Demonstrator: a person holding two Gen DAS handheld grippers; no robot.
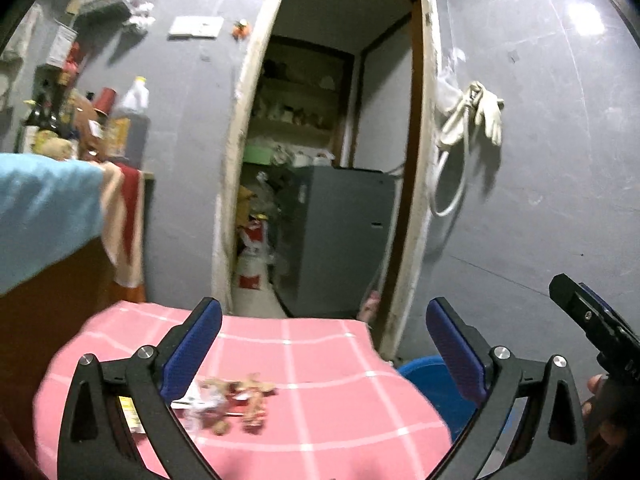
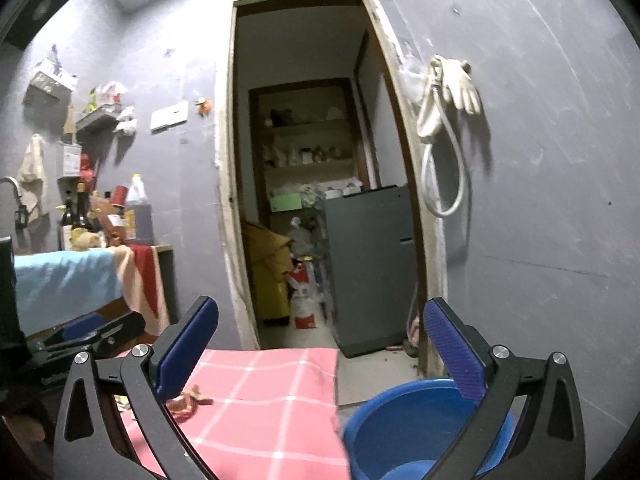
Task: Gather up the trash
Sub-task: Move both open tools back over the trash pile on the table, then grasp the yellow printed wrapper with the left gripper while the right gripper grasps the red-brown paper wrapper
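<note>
Left tool (image 1: 324, 344) spread wide, empty, above trash (image 1: 228, 400), right tool (image 2: 320, 348) wide, empty.

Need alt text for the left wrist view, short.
The open, empty left gripper hovers over a pink checked tablecloth with a small pile of scraps and wrappers. Beyond it are a blue bin and an open doorway.

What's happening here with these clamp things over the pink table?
A person is clearing trash with a handheld gripper in each hand. Both the left gripper and the right gripper are open and empty. A small trash pile lies on the pink cloth. A blue tub stands beside it.
</note>
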